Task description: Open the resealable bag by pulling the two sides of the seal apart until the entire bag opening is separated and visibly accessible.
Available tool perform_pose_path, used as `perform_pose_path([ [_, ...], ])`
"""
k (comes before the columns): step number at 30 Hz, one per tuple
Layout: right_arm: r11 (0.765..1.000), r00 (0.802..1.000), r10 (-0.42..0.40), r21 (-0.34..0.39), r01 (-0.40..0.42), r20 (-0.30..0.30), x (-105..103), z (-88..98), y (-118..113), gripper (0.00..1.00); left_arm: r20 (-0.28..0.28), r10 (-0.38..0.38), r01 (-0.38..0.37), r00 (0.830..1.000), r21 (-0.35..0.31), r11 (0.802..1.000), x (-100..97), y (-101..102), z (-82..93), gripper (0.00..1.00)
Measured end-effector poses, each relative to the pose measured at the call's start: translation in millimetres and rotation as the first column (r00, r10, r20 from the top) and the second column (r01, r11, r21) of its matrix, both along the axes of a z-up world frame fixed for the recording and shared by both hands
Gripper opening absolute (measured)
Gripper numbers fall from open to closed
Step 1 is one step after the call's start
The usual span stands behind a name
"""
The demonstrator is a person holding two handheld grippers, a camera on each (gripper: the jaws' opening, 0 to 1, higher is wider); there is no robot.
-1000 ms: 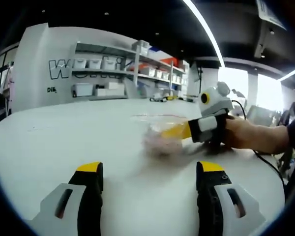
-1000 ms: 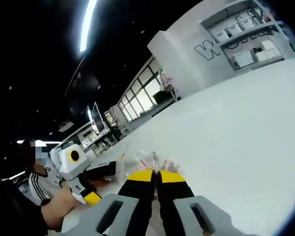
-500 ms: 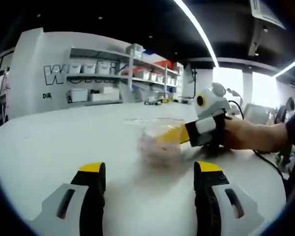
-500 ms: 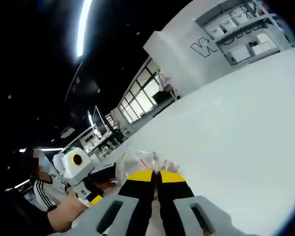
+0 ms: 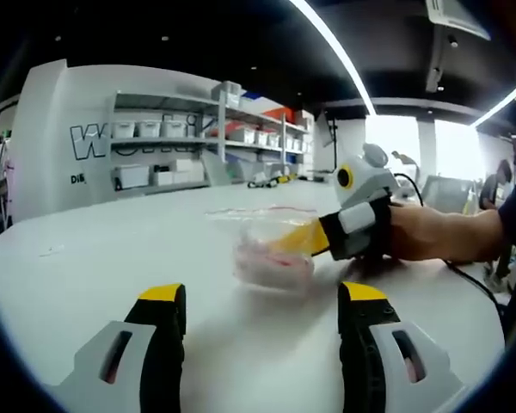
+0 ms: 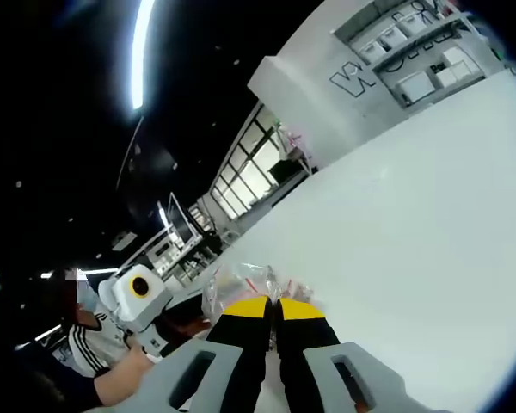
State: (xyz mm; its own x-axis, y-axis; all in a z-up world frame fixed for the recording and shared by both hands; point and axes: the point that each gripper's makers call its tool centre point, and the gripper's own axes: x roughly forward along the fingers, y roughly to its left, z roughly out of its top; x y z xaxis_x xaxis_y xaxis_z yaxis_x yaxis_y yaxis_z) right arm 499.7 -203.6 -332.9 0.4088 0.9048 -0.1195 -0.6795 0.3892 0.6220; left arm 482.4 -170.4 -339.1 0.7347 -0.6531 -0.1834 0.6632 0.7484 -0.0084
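The bag (image 5: 271, 249) sits on the white table (image 5: 112, 258), and it looks a bit closer now than a moment ago. The right gripper (image 5: 314, 234) pinches one side of its top. The left gripper (image 5: 262, 301) has wide-open jaws, holds nothing, and must grab the other side.

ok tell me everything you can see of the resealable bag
The resealable bag is clear, thin, crinkled plastic with pinkish contents low inside. It rests on the white table, its top edge raised. The right gripper is shut on its edge, yellow tips pinching the plastic, also seen in the right gripper view. The left gripper is open, short of the bag and not touching it. Whether the seal is parted is too blurred to tell.
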Motion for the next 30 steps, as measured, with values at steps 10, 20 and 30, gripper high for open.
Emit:
perform_pose_path([
  [10, 0.999, 1.000, -0.007, 0.033, 0.008, -0.024, -2.5, 3.9, 0.2, 0.00, 0.025, -0.015, 0.015, 1.000, -0.006, 1.000, -1.5, -2.6, 5.2, 0.71],
  [20, 1.000, 1.000, 0.003, 0.020, -0.002, -0.031, -7.0, 2.5, 5.3, 0.00, 0.040, -0.025, 0.024, 0.999, 0.004, 1.000, -1.8, -4.2, 7.0, 0.71],
  [30, 1.000, 0.999, 0.028, -0.010, -0.029, -0.035, -14.4, -1.9, 11.1, 0.00, 0.064, -0.040, 0.039, 0.997, 0.018, 0.999, 0.1, -9.4, 10.1, 0.66],
])
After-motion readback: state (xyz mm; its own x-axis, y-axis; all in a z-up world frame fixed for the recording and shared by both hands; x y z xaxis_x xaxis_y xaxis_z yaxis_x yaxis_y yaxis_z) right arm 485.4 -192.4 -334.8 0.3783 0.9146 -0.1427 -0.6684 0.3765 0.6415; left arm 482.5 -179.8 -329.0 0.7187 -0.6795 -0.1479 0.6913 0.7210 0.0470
